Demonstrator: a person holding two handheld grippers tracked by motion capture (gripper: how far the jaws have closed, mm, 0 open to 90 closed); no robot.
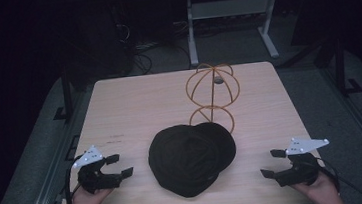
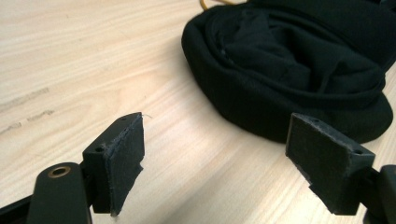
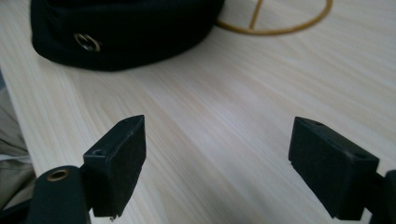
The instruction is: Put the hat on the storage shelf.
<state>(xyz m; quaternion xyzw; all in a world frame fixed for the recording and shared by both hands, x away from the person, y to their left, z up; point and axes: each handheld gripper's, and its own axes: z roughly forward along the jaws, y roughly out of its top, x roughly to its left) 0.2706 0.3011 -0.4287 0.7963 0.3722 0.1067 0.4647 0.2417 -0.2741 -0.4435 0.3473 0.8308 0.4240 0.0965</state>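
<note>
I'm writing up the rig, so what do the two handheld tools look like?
Both are black. The left tool and right tool each carry a pale grey three-cornered plate with small dots, trail a black cable, and end in two blocky jaws with flat dark pads. No sleeves visible.

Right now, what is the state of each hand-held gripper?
Left hand-held gripper: open, holding nothing, beside the black cap.
Right hand-held gripper: open, holding nothing.

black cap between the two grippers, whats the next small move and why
Probably bring the left gripper inward to the near edge of the black cap. Its jaws stand open and apart from the cap, as do those of the right gripper. The cap lies flat on the table, with the wire stand bare behind it.
</note>
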